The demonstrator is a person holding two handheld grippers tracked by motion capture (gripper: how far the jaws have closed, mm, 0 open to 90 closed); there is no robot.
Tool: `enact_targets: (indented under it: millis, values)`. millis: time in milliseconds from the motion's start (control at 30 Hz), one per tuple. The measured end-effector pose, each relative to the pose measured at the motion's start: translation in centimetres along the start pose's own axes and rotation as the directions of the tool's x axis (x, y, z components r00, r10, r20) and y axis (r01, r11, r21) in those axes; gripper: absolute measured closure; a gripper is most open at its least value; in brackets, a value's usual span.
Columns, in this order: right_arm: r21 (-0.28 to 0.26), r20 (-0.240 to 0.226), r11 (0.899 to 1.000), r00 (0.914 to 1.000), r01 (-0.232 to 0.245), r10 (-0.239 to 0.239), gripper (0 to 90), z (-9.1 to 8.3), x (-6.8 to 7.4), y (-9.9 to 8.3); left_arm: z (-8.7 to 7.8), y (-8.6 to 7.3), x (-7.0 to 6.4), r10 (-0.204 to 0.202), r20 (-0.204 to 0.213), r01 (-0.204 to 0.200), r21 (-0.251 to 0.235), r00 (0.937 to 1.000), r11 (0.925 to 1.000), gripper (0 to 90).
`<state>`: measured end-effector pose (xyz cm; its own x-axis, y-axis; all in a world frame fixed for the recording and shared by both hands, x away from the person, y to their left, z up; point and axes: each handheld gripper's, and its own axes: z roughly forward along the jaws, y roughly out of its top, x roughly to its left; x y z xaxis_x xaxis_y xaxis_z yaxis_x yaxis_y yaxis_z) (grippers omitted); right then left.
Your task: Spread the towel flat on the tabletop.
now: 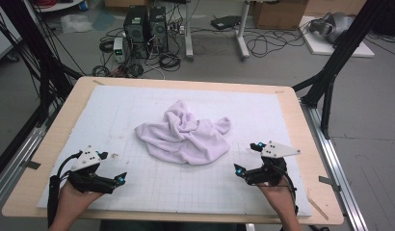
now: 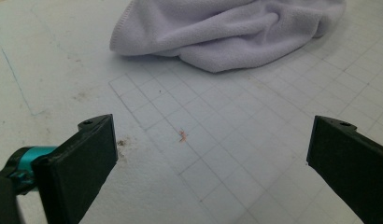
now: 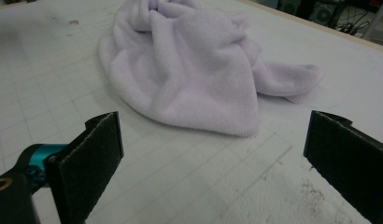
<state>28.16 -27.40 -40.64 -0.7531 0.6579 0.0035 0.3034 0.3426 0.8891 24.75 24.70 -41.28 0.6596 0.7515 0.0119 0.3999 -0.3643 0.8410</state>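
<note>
Where the white gridded mat (image 1: 113, 115) fills the middle of the high view, a pale lilac towel (image 1: 183, 134) lies crumpled in a loose heap at its centre, one corner trailing out toward the right. Nothing touches it; both tools sit well apart from it, nearer the bottom of the frame.

At lower left the left gripper (image 1: 114, 168) is held low over the mat, its hand (image 1: 72, 199) coming up from the bottom edge with the wrist angled so the tool points up and to the right, toward the cloth. Its jaws stand wide apart with bare mat between them (in the left gripper view the towel (image 2: 227, 32) lies along the top of the frame, beyond the gap, and a small reddish speck (image 2: 182, 135) sits on the grid between the jaws).

At lower right the right gripper (image 1: 247, 158) mirrors it, the hand (image 1: 277, 197) reaching up from the bottom edge and the tool turned up and to the left. Its jaws are likewise spread with nothing held, and in the right gripper view the towel (image 3: 199, 70) fills the upper middle, its near hem just ahead of the jaws.

The mat rests on a pale wooden table (image 1: 56, 134); beyond it, at the top of the frame, computer towers (image 1: 146, 26) and tangled cables stand on the grey floor.
</note>
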Motion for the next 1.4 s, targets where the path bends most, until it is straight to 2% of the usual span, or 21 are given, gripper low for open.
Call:
enact_targets:
  millis: [200,233,300,333,367,433,600,800,833,867,900,933,967,1033,1100,1133,1200,1233,1267,1333,1400]
  values:
    - [0.000,-0.005,1.000,1.0000,-0.003,0.003,4.6,1.2,-0.6,2.1,0.1,-0.1,0.2,-0.006,-0.004,0.006,0.002,1.0000,1.0000,2.3]
    - [0.009,-0.014,1.000,0.9999,0.006,-0.006,4.9,1.7,-0.7,3.1,0.1,-0.1,0.2,-0.004,-0.002,0.004,0.002,1.0000,1.0000,2.3]
    - [0.013,-0.020,1.000,0.9998,0.010,-0.010,5.0,2.0,-0.8,3.6,0.2,0.0,0.2,0.001,-0.001,-0.001,0.004,1.0000,1.0000,2.3]
    - [0.028,-0.035,0.999,0.9993,0.016,-0.015,5.0,2.6,-0.9,4.7,0.2,0.0,0.1,-0.001,0.002,0.001,0.003,1.0000,1.0000,2.3]
    - [0.028,-0.035,0.999,0.9993,0.016,-0.015,5.0,2.6,-0.9,4.7,0.2,0.0,0.1,0.002,0.003,-0.002,0.004,1.0000,1.0000,2.3]
    - [0.039,-0.053,0.999,0.9983,0.026,-0.024,5.0,3.4,-1.1,6.1,0.3,0.0,0.0,0.004,0.003,-0.004,0.005,1.0000,1.0000,2.3]
    - [0.020,-0.083,1.000,0.9964,0.015,-0.013,5.8,4.4,-1.2,8.0,0.4,0.1,0.1,-0.001,0.010,0.001,0.001,0.9999,1.0000,2.3]
    - [0.051,-0.130,0.998,0.9910,0.041,-0.034,7.4,7.1,-0.7,10.1,0.4,0.1,0.1,0.001,0.010,-0.001,0.006,0.9999,1.0000,2.3]
    - [0.063,-0.147,0.997,0.9886,0.039,-0.029,8.5,8.1,-0.5,10.3,0.4,0.0,0.1,-0.001,0.009,0.001,0.005,1.0000,1.0000,2.3]
    - [0.063,-0.147,0.997,0.9886,0.039,-0.029,8.5,8.1,-0.5,10.3,0.4,0.0,0.1,-0.002,0.009,0.002,0.004,1.0000,1.0000,2.3]
    - [0.079,-0.184,0.996,0.9822,0.051,-0.036,16.6,9.1,-0.3,10.4,0.4,0.1,0.1,-0.003,0.009,0.003,0.004,1.0000,1.0000,2.3]
    - [0.079,-0.184,0.996,0.9822,0.051,-0.036,16.6,9.1,-0.3,10.4,0.4,0.1,0.1,-0.002,0.008,0.002,0.005,1.0000,1.0000,2.3]
    - [0.090,-0.194,0.994,0.9800,0.061,-0.042,16.6,10.3,0.0,10.5,0.4,0.1,0.2,-0.002,0.008,0.002,0.005,1.0000,1.0000,2.3]
    - [0.099,-0.197,0.993,0.9794,0.065,-0.045,16.6,10.8,0.1,10.4,0.4,0.0,0.2,-0.003,0.010,0.003,0.005,0.9999,1.0000,2.3]
    - [0.143,-0.209,0.988,0.9775,0.062,-0.031,17.4,12.9,0.3,10.1,0.4,0.0,0.2,-0.005,0.010,0.005,0.005,0.9999,1.0000,2.3]
    - [0.154,-0.212,0.986,0.9768,0.065,-0.031,18.9,13.4,0.3,9.9,0.4,0.0,0.2,-0.002,0.009,0.002,0.006,1.0000,1.0000,2.3]
    - [0.168,-0.214,0.983,0.9762,0.071,-0.034,20.4,14.0,0.5,9.8,0.4,0.0,0.3,-0.003,0.009,0.003,0.007,1.0000,1.0000,2.3]
    - [0.196,-0.213,0.978,0.9765,0.075,-0.032,22.8,15.2,0.7,9.4,0.4,0.0,0.4,0.003,0.011,-0.003,0.013,0.9999,0.9999,2.3]
    - [0.196,-0.213,0.978,0.9765,0.075,-0.032,22.8,15.2,0.7,9.4,0.4,0.0,0.3,-0.003,0.010,0.003,0.009,0.9999,1.0000,2.3]
    - [0.223,-0.209,0.970,0.9770,0.092,-0.045,25.9,16.2,1.0,9.1,0.5,0.0,0.3,-0.008,0.008,0.008,0.008,0.9999,0.9999,2.3]
    - [0.248,-0.202,0.964,0.9785,0.093,-0.042,32.5,17.3,1.3,8.6,0.6,0.0,0.4,-0.005,0.012,0.005,0.011,0.9999,0.9999,2.3]
